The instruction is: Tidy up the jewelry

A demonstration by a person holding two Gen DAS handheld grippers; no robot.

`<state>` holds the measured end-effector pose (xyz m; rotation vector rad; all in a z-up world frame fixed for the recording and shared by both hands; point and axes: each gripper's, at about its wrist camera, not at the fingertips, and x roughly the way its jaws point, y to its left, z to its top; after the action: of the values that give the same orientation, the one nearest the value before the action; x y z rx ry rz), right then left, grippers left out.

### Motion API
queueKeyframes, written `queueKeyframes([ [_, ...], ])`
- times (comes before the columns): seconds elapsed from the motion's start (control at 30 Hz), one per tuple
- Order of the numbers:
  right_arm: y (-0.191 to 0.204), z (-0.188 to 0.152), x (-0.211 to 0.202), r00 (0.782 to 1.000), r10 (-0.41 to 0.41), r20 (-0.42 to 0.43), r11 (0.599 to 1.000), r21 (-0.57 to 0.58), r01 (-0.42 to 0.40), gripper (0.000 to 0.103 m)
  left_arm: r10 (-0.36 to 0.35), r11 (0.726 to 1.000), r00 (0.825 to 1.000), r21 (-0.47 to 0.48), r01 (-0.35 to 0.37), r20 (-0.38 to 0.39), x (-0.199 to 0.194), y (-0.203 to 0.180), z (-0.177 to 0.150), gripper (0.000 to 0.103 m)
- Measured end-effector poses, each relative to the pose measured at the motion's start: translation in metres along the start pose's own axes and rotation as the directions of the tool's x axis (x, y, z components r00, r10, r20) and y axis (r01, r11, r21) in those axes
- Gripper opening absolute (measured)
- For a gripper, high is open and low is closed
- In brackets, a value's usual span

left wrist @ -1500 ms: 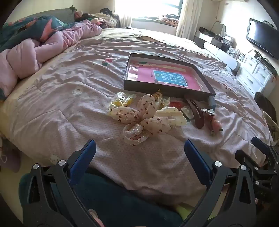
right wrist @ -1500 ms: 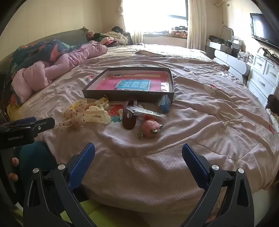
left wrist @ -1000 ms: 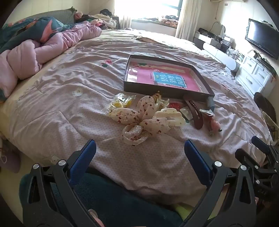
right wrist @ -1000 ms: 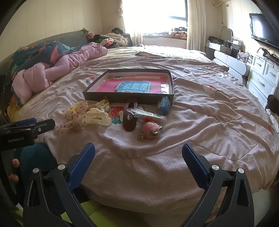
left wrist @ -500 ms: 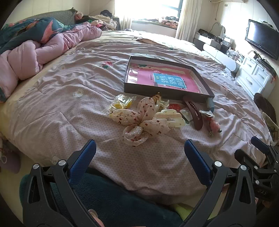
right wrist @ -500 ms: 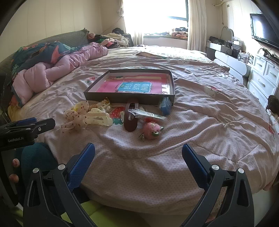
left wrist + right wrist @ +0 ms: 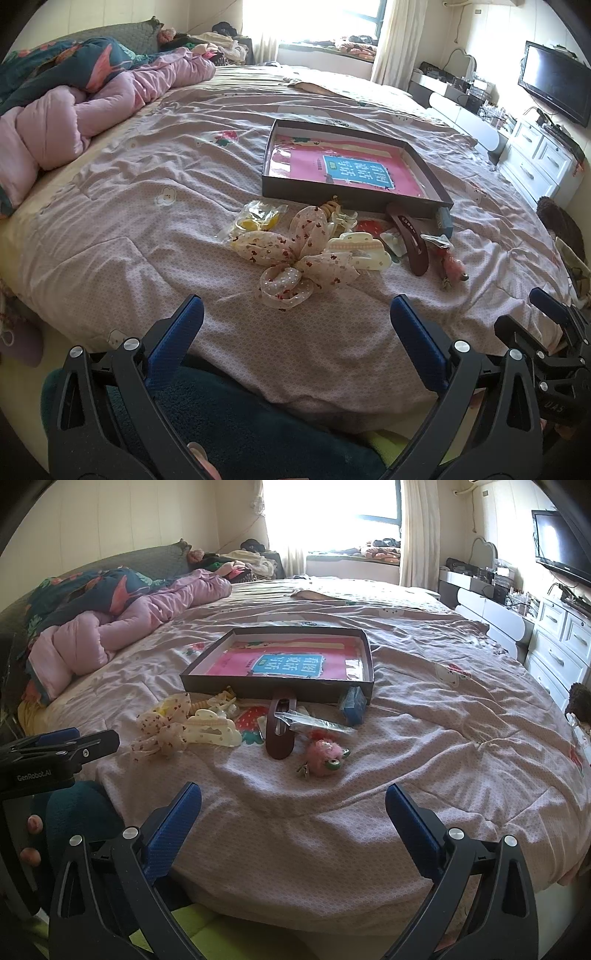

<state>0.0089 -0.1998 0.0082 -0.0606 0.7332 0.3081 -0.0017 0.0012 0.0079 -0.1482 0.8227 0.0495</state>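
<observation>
A shallow dark box point(image 7: 354, 201) point(image 7: 258, 692) with a pink and blue sheet inside lies on the bed. In front of it is a pile of hair accessories: a spotted fabric bow point(image 7: 299, 258) point(image 7: 162, 727), a cream claw clip point(image 7: 364, 251) point(image 7: 212, 733), a yellow packet point(image 7: 256, 219), a dark brown clip point(image 7: 410, 238) point(image 7: 280, 734), a pink fluffy clip point(image 7: 454, 266) point(image 7: 325, 757) and a small blue item point(image 7: 354, 701). My left gripper point(image 7: 295, 317) is open, short of the bow. My right gripper point(image 7: 293, 803) is open, short of the pink clip.
The pink quilted bedspread point(image 7: 147, 206) covers a large bed. A bunched pink and floral duvet point(image 7: 74, 110) lies at the far left. White drawers point(image 7: 557, 653) and a wall TV point(image 7: 554, 81) stand on the right. A dark teal sleeve point(image 7: 229, 413) shows under the left gripper.
Both views have crept slightly forward toward the pile. Nothing on the bed has moved, and both grippers stay open.
</observation>
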Motion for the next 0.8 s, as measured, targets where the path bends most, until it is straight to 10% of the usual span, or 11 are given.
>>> queueKeyframes([
  [0.8, 0.0006, -0.0001, -0.0007, 1.000, -0.001, 0.002, 1.000, -0.001, 0.001, 0.097, 0.001, 1.000, 1.000, 0.002, -0.001, 0.008, -0.0038, 0.0018, 0.0033, 0.093],
])
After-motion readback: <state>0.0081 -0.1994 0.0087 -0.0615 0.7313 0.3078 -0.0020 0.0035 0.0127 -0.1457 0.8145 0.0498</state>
